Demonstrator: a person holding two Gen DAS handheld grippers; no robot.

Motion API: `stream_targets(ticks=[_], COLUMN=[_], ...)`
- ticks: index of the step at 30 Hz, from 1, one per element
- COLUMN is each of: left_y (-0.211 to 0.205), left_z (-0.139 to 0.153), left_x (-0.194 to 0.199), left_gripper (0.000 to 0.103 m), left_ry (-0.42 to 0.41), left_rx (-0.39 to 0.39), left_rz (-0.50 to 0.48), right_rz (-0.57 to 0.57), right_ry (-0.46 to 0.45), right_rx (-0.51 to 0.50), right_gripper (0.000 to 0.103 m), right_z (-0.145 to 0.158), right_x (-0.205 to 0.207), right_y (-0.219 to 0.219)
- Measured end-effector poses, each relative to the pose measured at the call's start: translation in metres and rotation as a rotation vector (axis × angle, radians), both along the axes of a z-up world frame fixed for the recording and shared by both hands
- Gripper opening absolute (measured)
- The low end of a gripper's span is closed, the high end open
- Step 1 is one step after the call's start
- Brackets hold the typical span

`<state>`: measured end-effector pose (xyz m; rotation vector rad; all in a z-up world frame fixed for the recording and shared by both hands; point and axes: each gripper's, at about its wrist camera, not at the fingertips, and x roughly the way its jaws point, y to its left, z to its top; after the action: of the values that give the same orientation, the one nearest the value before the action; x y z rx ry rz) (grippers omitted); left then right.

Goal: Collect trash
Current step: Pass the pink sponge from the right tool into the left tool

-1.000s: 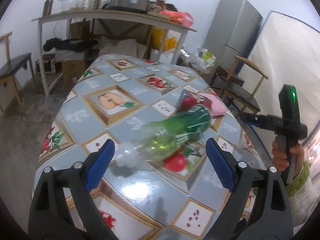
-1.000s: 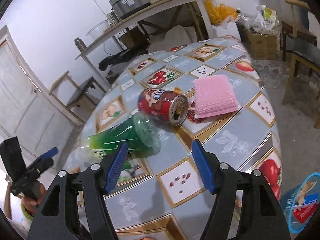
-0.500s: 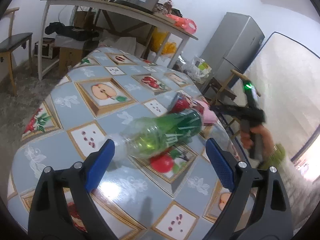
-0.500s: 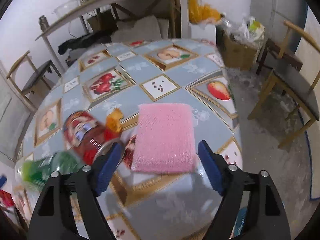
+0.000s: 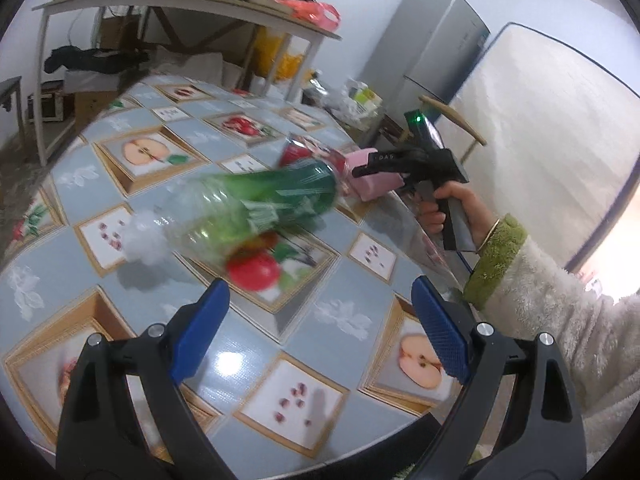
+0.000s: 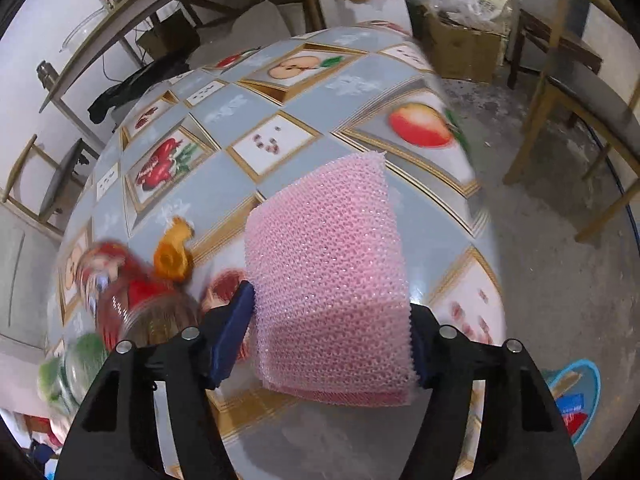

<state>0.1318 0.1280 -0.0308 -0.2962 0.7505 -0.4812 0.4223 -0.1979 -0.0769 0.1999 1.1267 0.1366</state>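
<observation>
- The right gripper's (image 6: 332, 332) jaws have just been closing and now sit on either side of the pink cloth (image 6: 328, 280), pads against its two edges; the near edge looks lifted and bunched between them, so I take it as gripped.
- The left gripper's (image 5: 320, 332) jaws stand wide with nothing between them, hovering over the table (image 5: 132, 300) just short of the bottle (image 5: 248, 208).
- The cloth lies near the table's right edge, beside the red can (image 6: 120, 288). It looks light, soft and floppy: likely to fold and sag rather than slip, so a pinch across the near edge should hold, though a shallow bite could let it slide out.
- The bottle lies on its side mid-table, neck toward the left gripper. It looks empty, clear and thin-walled: light, smooth, prone to roll and to buckle under a squeeze. Best taken across the body near the green label, jaws square to its length.
- The can lies on its side, touching or just behind the bottle's base; rigid, round, apt to roll away when nudged.
- A blue bin (image 6: 576, 396) sits on the floor off the table's right side, probably where the trash goes.
</observation>
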Motion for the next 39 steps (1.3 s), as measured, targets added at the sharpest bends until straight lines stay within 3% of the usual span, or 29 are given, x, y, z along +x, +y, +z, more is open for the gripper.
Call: stream_targets(ticks=[8,12,16,19,22,29,31,35,39], left_y=[-0.03,-0.033,-0.029,-0.024,-0.02,-0.019,-0.022,-0.027,-0.03], left_z=[-0.012,-0.019,-0.026,-0.031,-0.034,-0.041,-0.042,-0.041,-0.04], left_x=[-0.015,-0.024,-0.032,-0.036,-0.036,-0.028,-0.024,-0.017,-0.01], left_gripper=[0.088,0.088,0.088,0.088,0.088,0.088,0.088,0.088,0.091], left_ry=[0.047,0.081,0.118,0.153,0.172,0.205,0.214,0.226,0.23], left_rx=[0.021,0.039,0.042,0.032,0.009,-0.039,-0.042,-0.043,-0.03], left_rz=[-0.094,-0.11,-0.102,-0.081,-0.063,-0.044,-0.047,-0.042,-0.021], right_rz=[-0.002,0.076,0.177,0.253,0.251,0.097,0.099,0.205,0.17], right_ry=[0.002,0.008,0.037,0.045,0.005,-0.032,0.0,0.072,0.022], right_rx=[0.047,0.082,0.197,0.266,0.271,0.4,0.444,0.598,0.641], right_gripper=[0.061,0.061,0.061,0.069,0.075,0.073,0.066,0.065,0.065], right_z=[0.005,0.007,0.004,0.006,0.016,0.02,0.011,-0.002,0.004], right_x=[-0.102,-0.155,-0.194,-0.207,-0.215,-0.216,-0.215,-0.215,-0.218], right_y=[-0.016,0.013,0.054,0.076,0.077,0.038,0.043,0.064,0.044])
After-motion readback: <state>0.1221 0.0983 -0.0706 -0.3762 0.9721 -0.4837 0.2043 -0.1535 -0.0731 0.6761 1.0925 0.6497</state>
